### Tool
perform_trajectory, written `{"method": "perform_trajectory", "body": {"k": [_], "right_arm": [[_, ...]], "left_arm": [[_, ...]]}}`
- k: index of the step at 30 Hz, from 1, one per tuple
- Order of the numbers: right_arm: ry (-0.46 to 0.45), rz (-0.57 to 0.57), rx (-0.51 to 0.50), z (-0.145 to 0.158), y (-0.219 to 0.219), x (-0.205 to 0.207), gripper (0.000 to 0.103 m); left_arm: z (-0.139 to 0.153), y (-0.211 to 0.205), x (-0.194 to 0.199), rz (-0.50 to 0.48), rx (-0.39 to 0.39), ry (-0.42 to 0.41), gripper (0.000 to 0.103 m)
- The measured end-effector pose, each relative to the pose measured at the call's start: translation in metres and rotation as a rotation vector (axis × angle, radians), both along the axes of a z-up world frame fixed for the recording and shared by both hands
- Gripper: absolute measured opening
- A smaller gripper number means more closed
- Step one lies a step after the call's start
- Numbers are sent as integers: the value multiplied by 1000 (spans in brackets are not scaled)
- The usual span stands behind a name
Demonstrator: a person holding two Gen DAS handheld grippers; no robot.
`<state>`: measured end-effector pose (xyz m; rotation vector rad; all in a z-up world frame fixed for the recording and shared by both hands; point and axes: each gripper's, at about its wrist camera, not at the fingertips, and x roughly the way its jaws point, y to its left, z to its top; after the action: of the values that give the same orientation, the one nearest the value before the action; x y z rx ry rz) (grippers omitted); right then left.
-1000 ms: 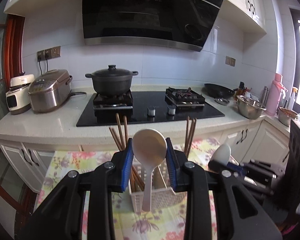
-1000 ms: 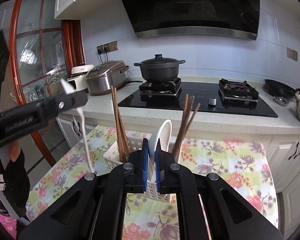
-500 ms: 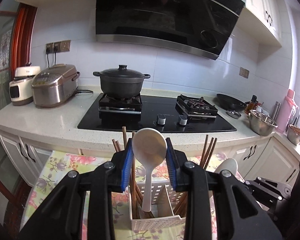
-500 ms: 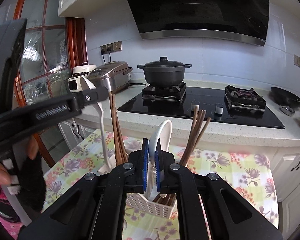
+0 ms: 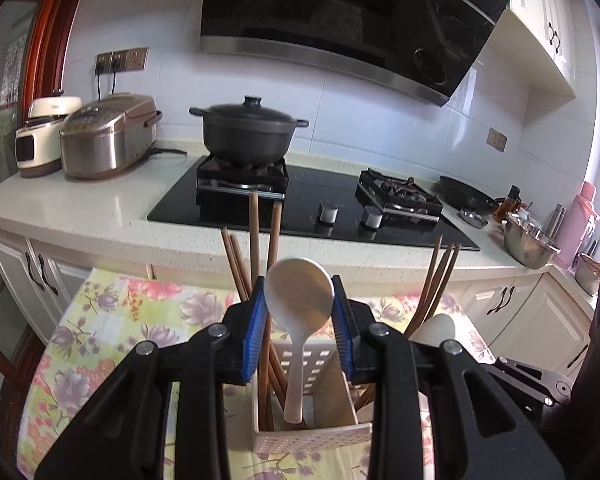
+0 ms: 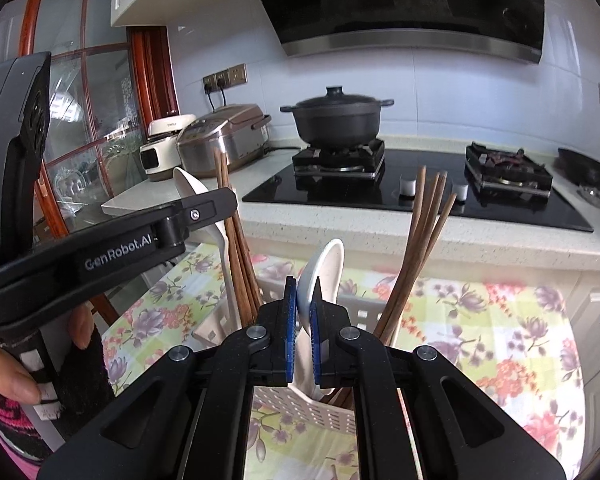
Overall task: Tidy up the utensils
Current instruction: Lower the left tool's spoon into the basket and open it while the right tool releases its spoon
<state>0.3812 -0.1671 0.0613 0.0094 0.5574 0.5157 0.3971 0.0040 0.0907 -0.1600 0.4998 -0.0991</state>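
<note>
On floral cloth (image 5: 112, 320), caddy (image 5: 312, 438) holds chopsticks (image 5: 254, 248); each gripper (image 5: 299, 334) (image 6: 303, 328) clamps a spoon (image 5: 300, 304) (image 6: 320, 276).

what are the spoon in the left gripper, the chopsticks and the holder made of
Spoon: looks like matte off-white plastic or melamine, smooth with no glaze shine, though ceramic can't be ruled out. Chopsticks: wood or bamboo, brown with a dull, faintly streaked finish. Holder: cream moulded plastic, judging by its grid of square holes.
</note>
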Motion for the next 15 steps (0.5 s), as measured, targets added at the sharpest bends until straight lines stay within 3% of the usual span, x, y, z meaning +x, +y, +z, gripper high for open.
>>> {"method": "perform_trajectory", "body": {"k": [8,12,15], "right_arm": [[97,14,27,-22,0,12,8],[133,5,36,-28,-4,15,15],[138,3,36,-29,-7,14,25]], "left_arm": [[-22,0,-1,-3,24,31,30],[-29,5,-3,4,29,40,30],[-33,10,-3,11,24,50,31]]}}
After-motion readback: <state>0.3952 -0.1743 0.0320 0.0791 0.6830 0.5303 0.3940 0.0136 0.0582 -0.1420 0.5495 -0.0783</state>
